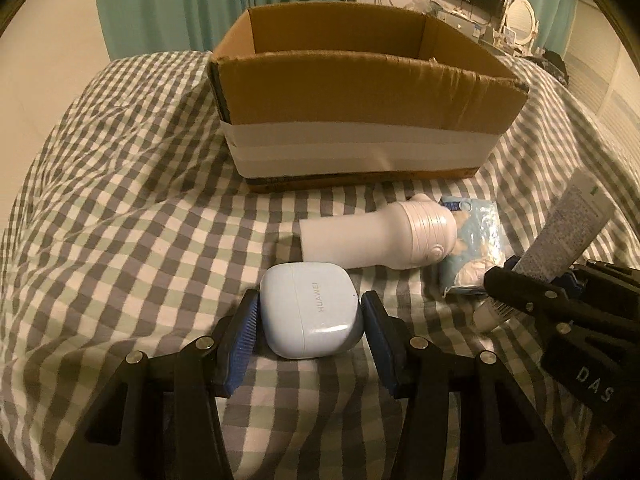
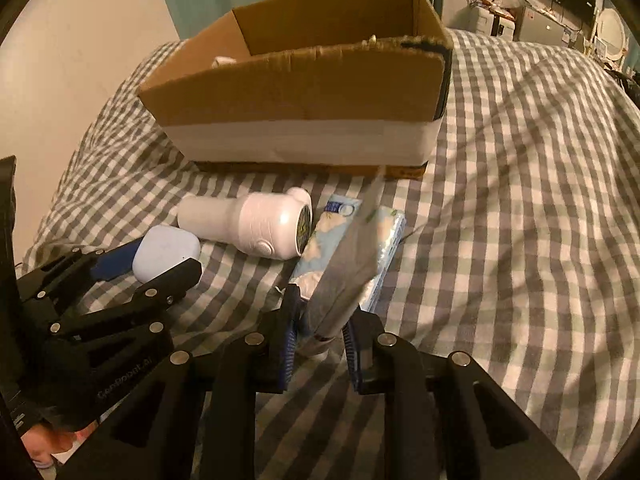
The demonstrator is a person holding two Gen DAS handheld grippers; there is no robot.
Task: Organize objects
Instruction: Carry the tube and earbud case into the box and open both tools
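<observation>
A light blue earbud case [image 1: 310, 308] lies on the checked bedspread between the pads of my left gripper [image 1: 310, 320]; the pads sit against its sides. It also shows in the right wrist view [image 2: 164, 252]. My right gripper [image 2: 320, 332] is shut on a grey tube [image 2: 348, 272] and holds it tilted upward; the tube also shows in the left wrist view [image 1: 560, 232]. A white lint remover [image 1: 380, 236] and a blue tissue pack [image 1: 476, 248] lie in front of the open cardboard box [image 1: 360, 92]. The box also shows in the right wrist view [image 2: 304, 92].
The checked bedspread [image 2: 520, 200] covers the bed. A small white item [image 2: 222, 61] lies inside the box at its left. A wall and teal curtains [image 1: 200, 0] stand behind the bed. Shelves, a mirror and a screen are at the far right.
</observation>
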